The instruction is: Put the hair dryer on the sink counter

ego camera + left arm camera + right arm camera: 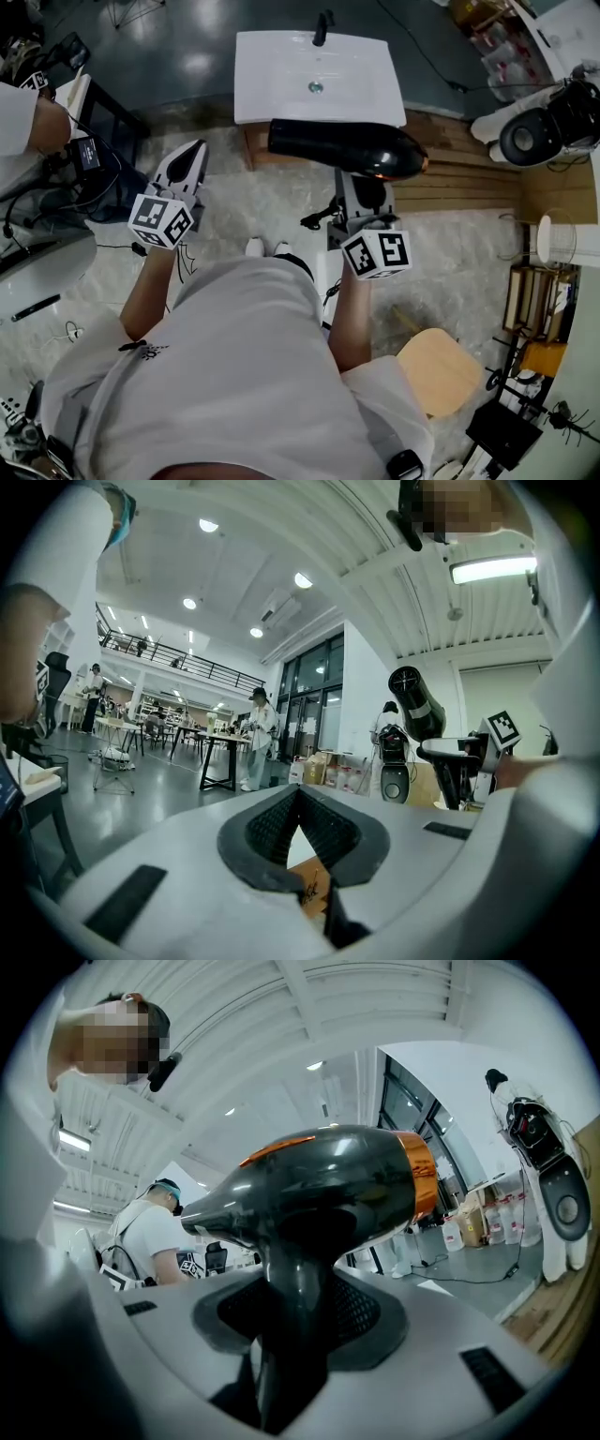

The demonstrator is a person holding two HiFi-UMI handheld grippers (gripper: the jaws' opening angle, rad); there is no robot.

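In the head view a black hair dryer [347, 148] with an orange ring near its rear end hangs level just in front of the white sink counter [272, 94]; its nozzle points left. My right gripper [364, 187] is shut on its handle from below. The right gripper view shows the hair dryer [319, 1185] upright, its dark handle clamped between my right gripper's [298, 1312] ribbed pads. My left gripper [198, 147] is held out at the left, over the floor, shut on nothing. In the left gripper view my left gripper's [298, 797] tips meet.
A black faucet [323, 26] stands at the back of the sink. A wooden platform [469, 173] lies to its right, with white and black equipment [534, 131] beyond it. A round wooden stool [439, 370] is at my right. A person [28, 117] and cables are at the left.
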